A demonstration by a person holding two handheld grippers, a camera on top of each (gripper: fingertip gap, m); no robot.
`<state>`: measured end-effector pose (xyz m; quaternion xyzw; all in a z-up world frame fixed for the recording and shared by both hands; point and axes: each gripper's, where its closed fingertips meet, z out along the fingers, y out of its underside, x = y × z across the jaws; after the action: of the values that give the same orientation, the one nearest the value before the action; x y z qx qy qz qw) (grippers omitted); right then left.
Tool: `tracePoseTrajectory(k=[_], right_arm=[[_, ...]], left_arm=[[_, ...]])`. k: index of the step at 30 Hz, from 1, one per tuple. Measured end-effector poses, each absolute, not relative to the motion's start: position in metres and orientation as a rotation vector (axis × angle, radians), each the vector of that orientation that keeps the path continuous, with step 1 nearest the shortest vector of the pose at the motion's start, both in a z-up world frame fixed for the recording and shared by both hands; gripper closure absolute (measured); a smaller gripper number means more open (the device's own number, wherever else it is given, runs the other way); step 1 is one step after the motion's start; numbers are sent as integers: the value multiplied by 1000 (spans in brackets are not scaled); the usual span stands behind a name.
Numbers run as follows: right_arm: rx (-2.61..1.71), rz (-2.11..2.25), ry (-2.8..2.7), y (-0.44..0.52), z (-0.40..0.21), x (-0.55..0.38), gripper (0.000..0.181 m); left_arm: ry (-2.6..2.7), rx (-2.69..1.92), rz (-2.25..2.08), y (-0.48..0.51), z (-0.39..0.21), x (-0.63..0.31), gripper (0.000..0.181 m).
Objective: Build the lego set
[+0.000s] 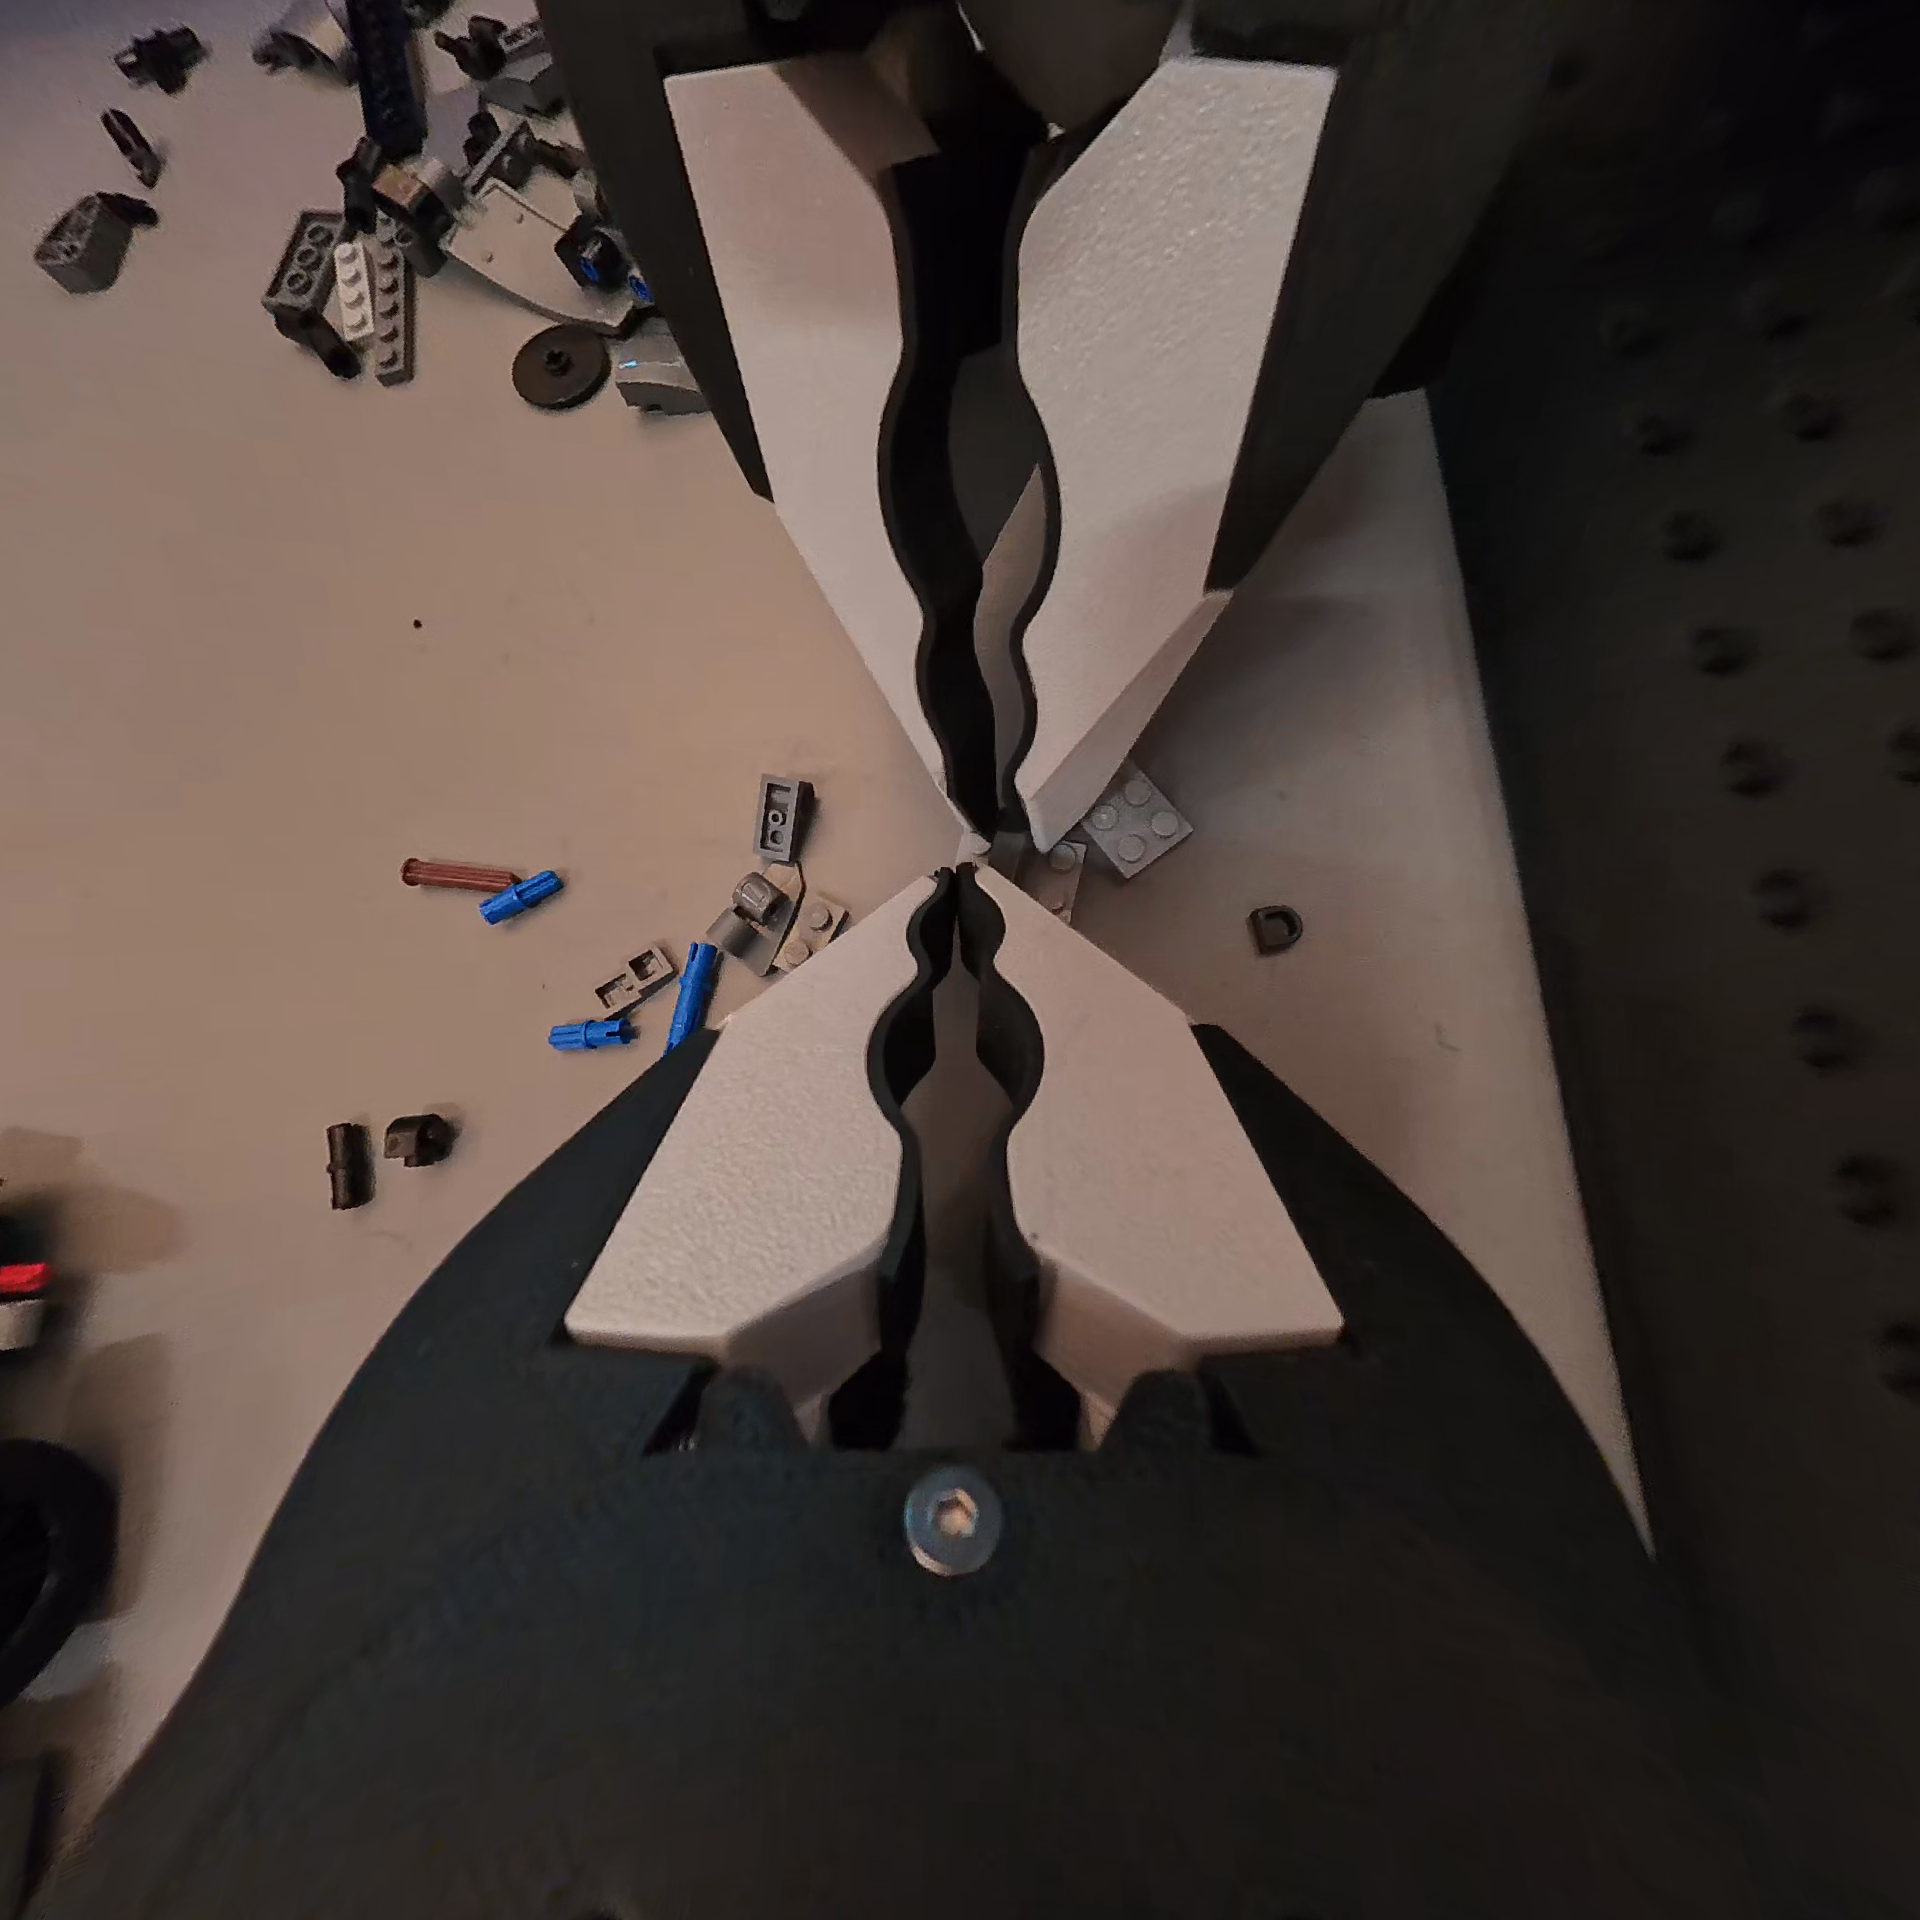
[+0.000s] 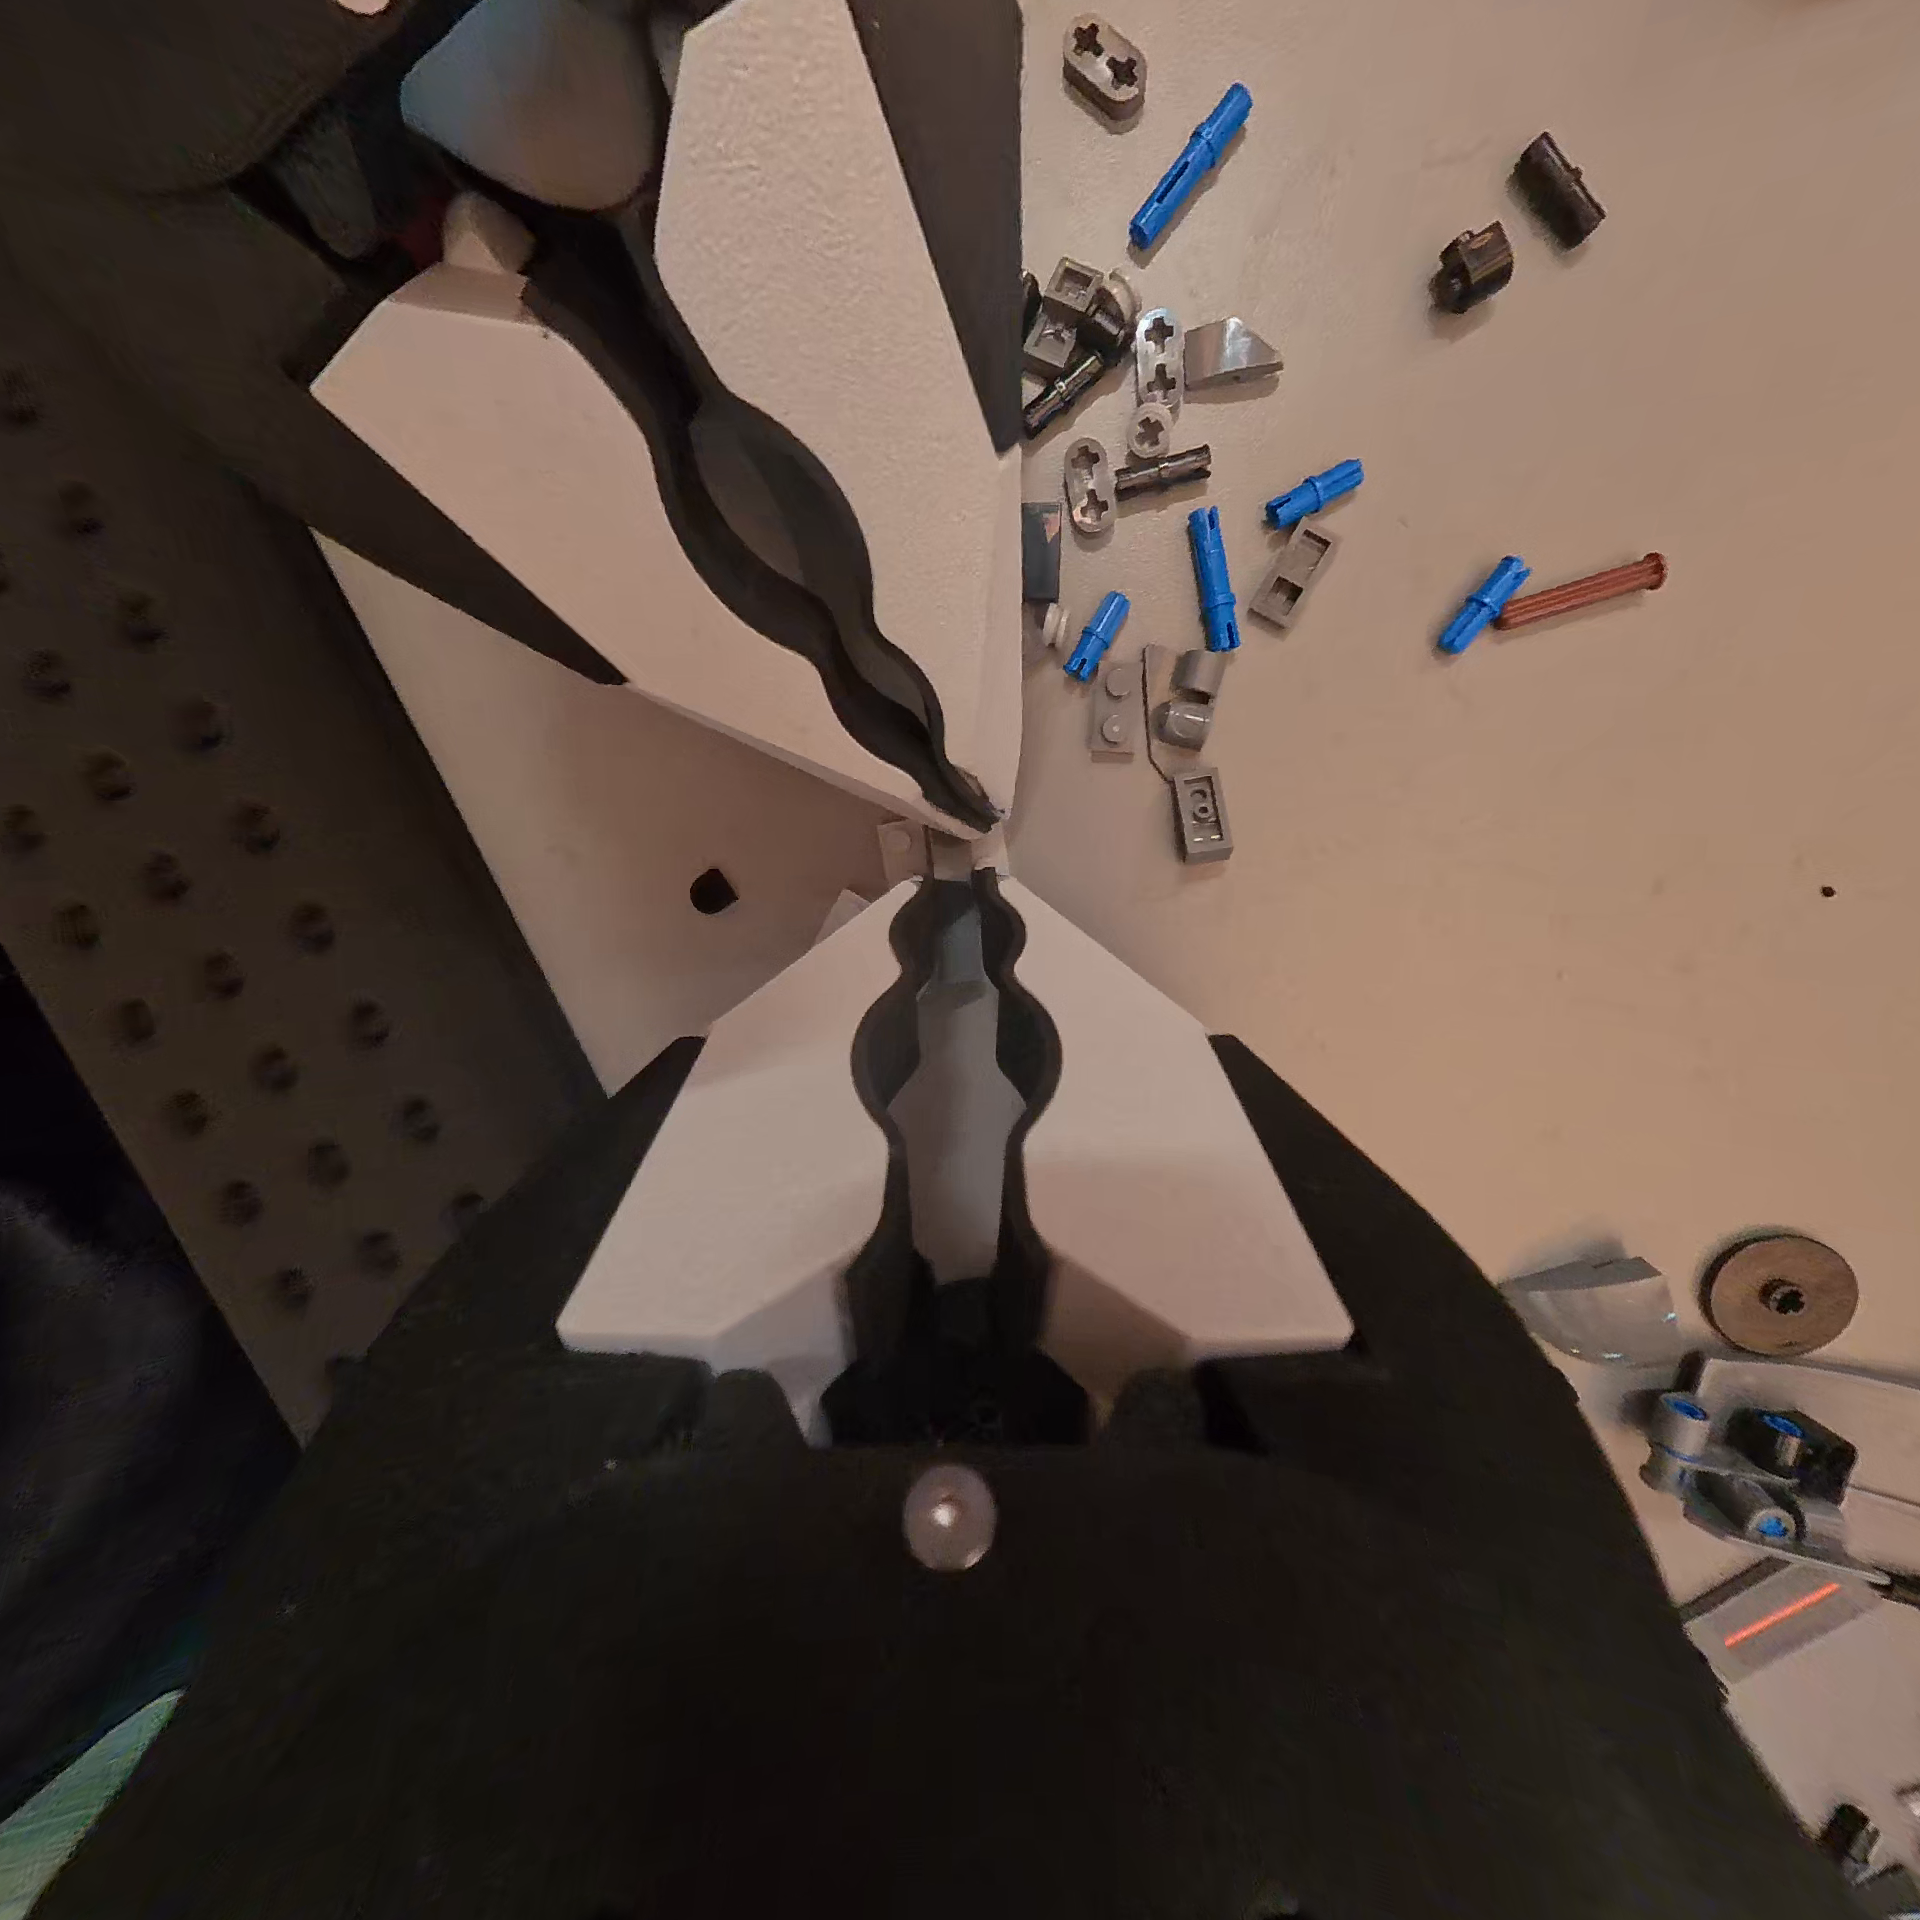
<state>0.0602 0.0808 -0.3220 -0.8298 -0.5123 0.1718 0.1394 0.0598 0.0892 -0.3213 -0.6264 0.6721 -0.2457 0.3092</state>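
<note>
Tip to tip over tiny grey plates

Left gripper (image 1: 951, 883) looks pinched nearly closed, right gripper (image 2: 951, 883) nips a small grey plate (image 2: 951, 961); another grey plate (image 1: 1132, 826) lies at 1 o'clock of the tips. Light, stiff, slick: pinch the edges.

The right wrist view shows five blue pins: one (image 2: 1191, 164) farthest above the brown axle (image 2: 1579, 606), one (image 2: 1313, 492) up-left of it, one (image 2: 1212, 578) left of it, one (image 2: 1096, 634) farther left, and one (image 2: 1482, 604) touching its left end. There is one brown axle. Three grey two-hole liftarms lie left of the axle: (image 2: 1105, 57), (image 2: 1157, 356), (image 2: 1090, 485). Two black connectors (image 2: 1555, 190) (image 2: 1470, 265) sit above it. One dark round disc (image 2: 1783, 1295) lies well below it. Both views show two grippers.
</note>
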Motion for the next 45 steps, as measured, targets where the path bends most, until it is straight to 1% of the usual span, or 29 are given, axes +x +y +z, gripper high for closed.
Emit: tracePoseTrajectory(k=[6,10,24,28,45], right_arm=[[-2384,488,-1505,79,-322,59,176],[-2382,489,-1510,79,-322,59,176],[-2372,515,-1490,78,-315,60,177],[-2377,533,-1505,75,-317,60,179],[-2316,506,-1546,65,-318,53,181]], left_arm=[[1741,-1613,-731,86,-309,62,181],[1804,-1617,-686,81,-319,62,181],[1876,-1507,-569,75,-323,61,181],[1899,-1444,-446,75,-323,62,181],[1888,-1452,-470,75,-323,61,181]])
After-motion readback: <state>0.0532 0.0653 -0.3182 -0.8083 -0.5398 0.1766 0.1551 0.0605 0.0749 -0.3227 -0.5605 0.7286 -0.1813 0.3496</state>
